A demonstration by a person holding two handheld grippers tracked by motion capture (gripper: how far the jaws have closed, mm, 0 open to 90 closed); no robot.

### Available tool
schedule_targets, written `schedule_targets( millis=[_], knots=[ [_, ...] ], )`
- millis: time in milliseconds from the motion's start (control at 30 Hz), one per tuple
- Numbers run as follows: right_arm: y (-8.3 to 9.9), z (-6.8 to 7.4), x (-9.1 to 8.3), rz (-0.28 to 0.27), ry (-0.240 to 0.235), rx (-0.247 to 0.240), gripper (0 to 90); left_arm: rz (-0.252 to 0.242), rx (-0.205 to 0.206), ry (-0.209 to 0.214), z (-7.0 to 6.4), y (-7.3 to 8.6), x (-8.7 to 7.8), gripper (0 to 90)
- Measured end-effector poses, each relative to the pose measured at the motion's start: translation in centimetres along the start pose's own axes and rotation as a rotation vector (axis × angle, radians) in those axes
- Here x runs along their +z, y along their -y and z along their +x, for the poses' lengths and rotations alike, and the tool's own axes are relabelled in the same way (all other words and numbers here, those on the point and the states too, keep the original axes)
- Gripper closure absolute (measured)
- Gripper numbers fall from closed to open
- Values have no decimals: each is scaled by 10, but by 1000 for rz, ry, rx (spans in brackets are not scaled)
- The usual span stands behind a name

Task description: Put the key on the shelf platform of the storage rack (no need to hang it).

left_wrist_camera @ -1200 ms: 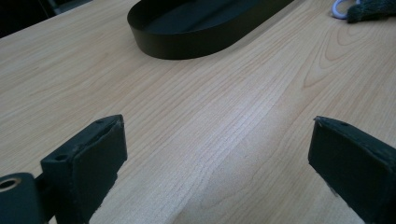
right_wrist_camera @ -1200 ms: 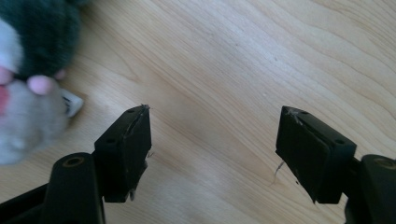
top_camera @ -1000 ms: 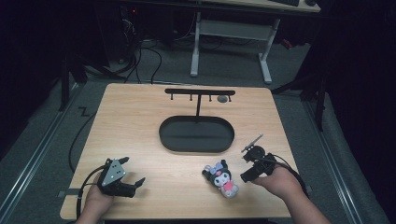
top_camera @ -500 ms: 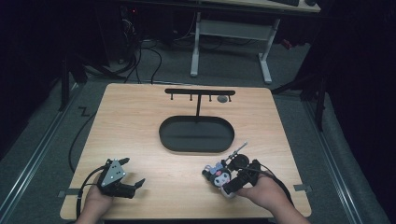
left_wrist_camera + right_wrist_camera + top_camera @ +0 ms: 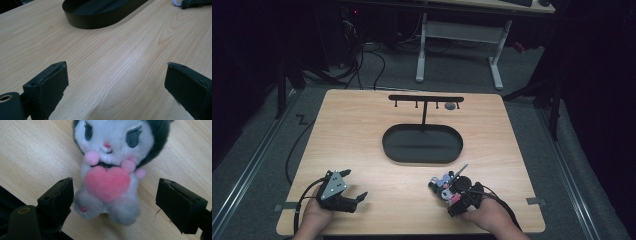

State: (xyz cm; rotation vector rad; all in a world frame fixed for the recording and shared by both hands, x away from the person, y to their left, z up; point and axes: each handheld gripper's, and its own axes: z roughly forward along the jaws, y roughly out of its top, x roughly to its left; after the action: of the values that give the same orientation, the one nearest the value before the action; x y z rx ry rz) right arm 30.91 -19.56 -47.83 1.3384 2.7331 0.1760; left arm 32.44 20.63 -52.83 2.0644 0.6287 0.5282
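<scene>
The right gripper (image 5: 451, 192) has just moved. A second ago it was off to the side of the plush toy (image 5: 110, 167), by the right edge of the table. Now it sits right over the toy, near the front edge of the wooden table (image 5: 362, 145). Its jaws are wide apart, one on each side of the toy's legs. The left jaw looks like it just touches one foot, and the other jaw is clear of the toy. Nothing is squeezed yet.

The toy lies on its back on the table. It has a white face, dark ears and a big pink heart (image 5: 107, 182) on its tummy.

The left gripper (image 5: 343, 199) has not moved. It rests low near the front left corner, with its jaws wide apart and nothing but bare wood between them.

Farther back, in the middle of the table, is a black oval tray (image 5: 422, 144). A thin black rack with small hooks (image 5: 426, 98) stands up from its far side.

So the right hand looks ready to grab the toy. Maybe the toy goes in the tray or on a hook, but that is only a guess.
</scene>
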Motion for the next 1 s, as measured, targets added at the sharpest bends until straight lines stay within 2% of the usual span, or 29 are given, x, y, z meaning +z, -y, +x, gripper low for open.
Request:
schedule_targets(
  millis=[167, 300, 500, 633, 833, 933, 1000],
  knots=[
    [1, 3, 4, 1, -8, -8, 182, -1, -1, 1, 0, 0, 0, 56],
    [1, 5, 6, -7, 5, -17, 250, 3, 2, 5, 0, 0, 0, 58],
    [2, 6, 7, 3, 22, -23, 299, 8, 4, 5, 0, 0, 1, 59],
    [2, 6, 7, -1, -5, -21, 321, 10, 4, 7, 0, 0, 1, 60],
    [1, 5, 6, -1, -6, -17, 376, 13, 5, 8, 0, 0, 1, 61],
    [3, 4, 4, -14, -9, -23, 470, 14, 5, 8, 0, 0, 1, 61],
    [2, 5, 3, -16, -13, -23, 475, 15, 7, 9, 0, 0, 1, 61]
  ],
)
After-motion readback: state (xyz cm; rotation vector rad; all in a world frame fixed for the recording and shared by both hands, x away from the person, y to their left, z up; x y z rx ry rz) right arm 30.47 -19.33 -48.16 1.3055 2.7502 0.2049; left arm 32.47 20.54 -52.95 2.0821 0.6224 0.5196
